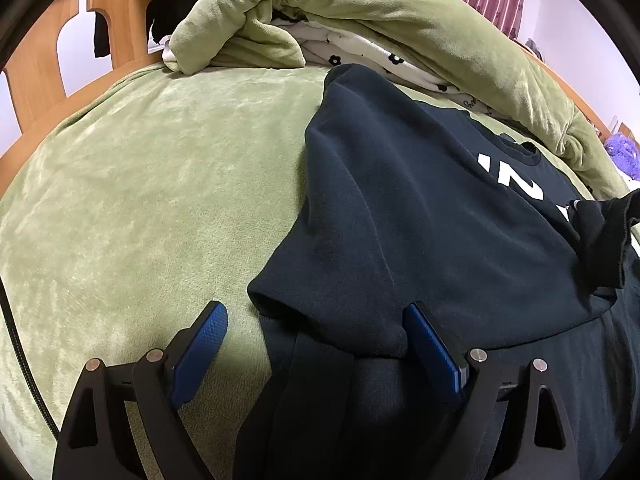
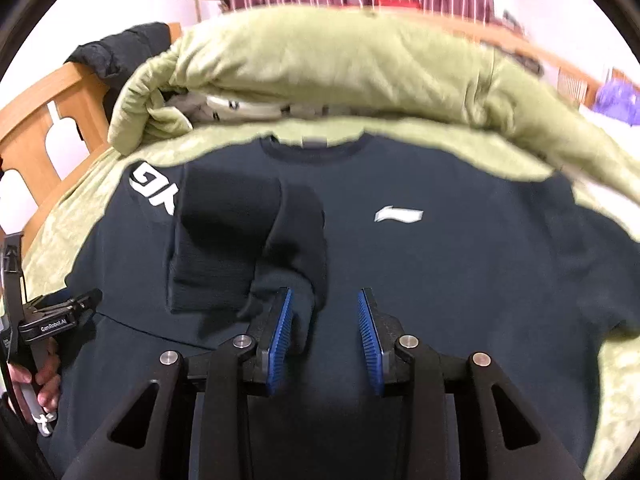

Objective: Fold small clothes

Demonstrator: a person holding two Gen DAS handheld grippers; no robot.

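A dark navy sweatshirt (image 2: pixel 440 264) with a white logo lies flat on the green bedspread (image 1: pixel 132 200). In the left wrist view the sweatshirt (image 1: pixel 400 220) has its sleeve cuff (image 1: pixel 328 316) folded onto the body. My left gripper (image 1: pixel 316 344) is open, its fingers either side of that cuff, holding nothing. My right gripper (image 2: pixel 325 332) is open above the sweatshirt's middle; a folded dark sleeve (image 2: pixel 248 240) lies just beyond its left finger. The left gripper also shows at the left edge of the right wrist view (image 2: pixel 48 320).
A rolled green quilt (image 2: pixel 360 72) with white flowered lining (image 1: pixel 380 56) lies along the far side of the bed, close to the collar. A wooden bed frame (image 1: pixel 40 80) stands at the left. A purple object (image 2: pixel 616 100) lies far right.
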